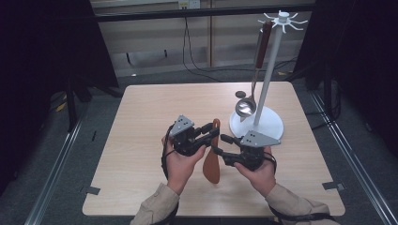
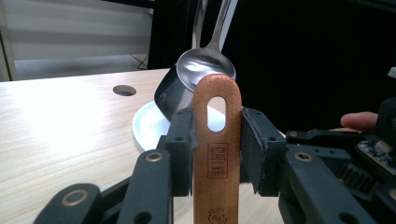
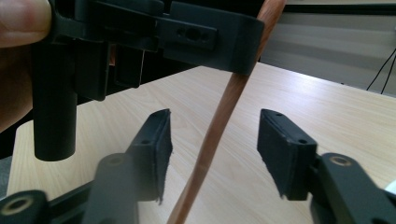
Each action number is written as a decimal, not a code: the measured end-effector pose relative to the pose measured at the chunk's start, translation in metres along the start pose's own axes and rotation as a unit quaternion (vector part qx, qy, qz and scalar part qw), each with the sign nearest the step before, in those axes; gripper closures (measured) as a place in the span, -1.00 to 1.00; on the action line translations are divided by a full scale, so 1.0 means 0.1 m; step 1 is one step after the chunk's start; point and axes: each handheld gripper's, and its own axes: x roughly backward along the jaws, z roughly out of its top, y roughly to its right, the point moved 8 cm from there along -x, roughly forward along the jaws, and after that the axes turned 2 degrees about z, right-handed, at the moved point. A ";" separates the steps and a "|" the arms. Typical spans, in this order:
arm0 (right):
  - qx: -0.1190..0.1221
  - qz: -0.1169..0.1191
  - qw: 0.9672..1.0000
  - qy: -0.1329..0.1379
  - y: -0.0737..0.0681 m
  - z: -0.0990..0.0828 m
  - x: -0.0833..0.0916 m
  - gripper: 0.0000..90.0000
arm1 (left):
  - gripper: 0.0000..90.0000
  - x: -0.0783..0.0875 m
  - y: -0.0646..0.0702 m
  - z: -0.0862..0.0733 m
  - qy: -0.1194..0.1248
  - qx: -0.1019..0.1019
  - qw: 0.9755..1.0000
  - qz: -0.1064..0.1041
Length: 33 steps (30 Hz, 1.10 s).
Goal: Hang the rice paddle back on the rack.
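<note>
The flat brown wooden spatula (image 1: 212, 159) is gripped near its slotted handle end by the left tool (image 1: 209, 130), the pads pressed on both edges of the handle (image 2: 217, 154). The spatula is held just in front of the round white base of the utensil stand (image 1: 270, 127), its blade reaching down toward the pale wooden worktop (image 1: 145, 117). The right tool (image 1: 221, 143) is set around the spatula's shaft (image 3: 219, 121), with its jaws parted and a gap seen on each side, so nothing is gripped there. A shiny steel ladle (image 1: 245, 107) is hung on the stand, its bowl over the white base.
</note>
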 end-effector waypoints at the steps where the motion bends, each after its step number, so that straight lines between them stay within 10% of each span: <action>1: 0.001 -0.001 1.000 0.002 0.00 0.01 -0.01 0.09 | 0.46 0.01 0.00 0.00 -0.003 -0.004 1.000 0.000; 33: -0.029 -0.013 0.999 0.016 0.06 0.14 0.08 0.86 | 0.46 0.09 0.18 0.17 0.022 -0.003 1.000 -0.020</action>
